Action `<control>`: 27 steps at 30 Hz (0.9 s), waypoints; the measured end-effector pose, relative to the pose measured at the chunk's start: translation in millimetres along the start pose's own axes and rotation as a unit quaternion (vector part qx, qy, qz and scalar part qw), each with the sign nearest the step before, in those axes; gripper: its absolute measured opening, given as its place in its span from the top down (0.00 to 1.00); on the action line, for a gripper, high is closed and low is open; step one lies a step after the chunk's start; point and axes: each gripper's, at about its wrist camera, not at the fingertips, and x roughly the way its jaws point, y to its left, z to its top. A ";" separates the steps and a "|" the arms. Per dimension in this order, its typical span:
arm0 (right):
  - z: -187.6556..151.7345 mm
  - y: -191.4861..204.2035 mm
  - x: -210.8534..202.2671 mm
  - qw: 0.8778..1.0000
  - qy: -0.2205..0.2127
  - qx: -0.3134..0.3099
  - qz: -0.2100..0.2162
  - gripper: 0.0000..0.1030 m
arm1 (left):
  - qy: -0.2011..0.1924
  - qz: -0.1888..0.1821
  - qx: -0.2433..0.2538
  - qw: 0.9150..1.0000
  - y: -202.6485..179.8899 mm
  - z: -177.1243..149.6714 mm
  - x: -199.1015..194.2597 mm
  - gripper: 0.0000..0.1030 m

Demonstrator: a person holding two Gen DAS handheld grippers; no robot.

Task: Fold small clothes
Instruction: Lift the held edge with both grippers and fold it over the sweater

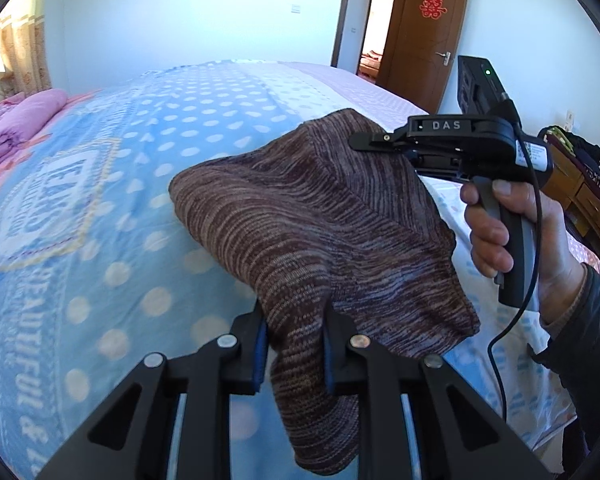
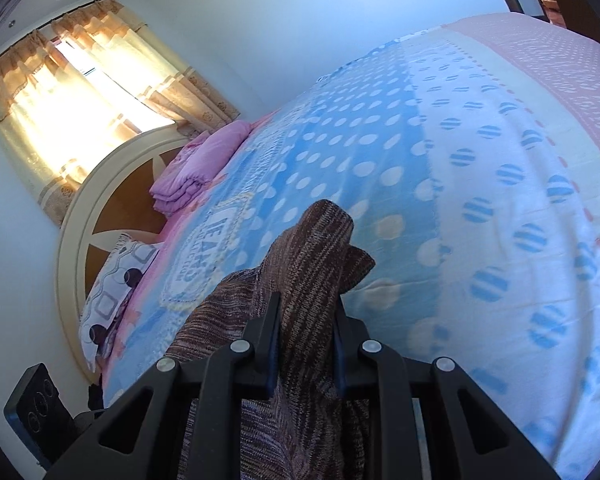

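Observation:
A brown striped knit garment (image 1: 312, 220) hangs lifted above the blue spotted bedspread (image 1: 100, 208), stretched between both grippers. My left gripper (image 1: 294, 344) is shut on its near edge, the cloth bunched between the blue pads. In the left wrist view the right gripper (image 1: 364, 142), held by a hand (image 1: 532, 236), grips the garment's far right edge. In the right wrist view my right gripper (image 2: 306, 340) is shut on a bunched fold of the same garment (image 2: 316, 248), which drapes down below the fingers over the bedspread (image 2: 480, 184).
A folded pink quilt (image 1: 20, 124) and a patterned pillow (image 2: 112, 292) lie at the head of the bed by the round headboard (image 2: 100, 200). A curtained window (image 2: 60, 112), an open brown door (image 1: 428, 28) and a wooden cabinet (image 1: 580, 196) with clothes stand around.

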 end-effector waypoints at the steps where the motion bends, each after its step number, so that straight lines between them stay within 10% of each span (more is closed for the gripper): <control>1: -2.2 6.9 3.5 1.000 0.003 -0.003 0.004 0.80 | -0.001 0.003 -0.002 1.000 4.2 -2.8 -3.9 0.78; 27: -42.8 166.7 115.7 0.991 0.079 -0.071 0.087 0.80 | -0.034 0.091 -0.082 0.992 103.7 -60.5 -88.9 0.79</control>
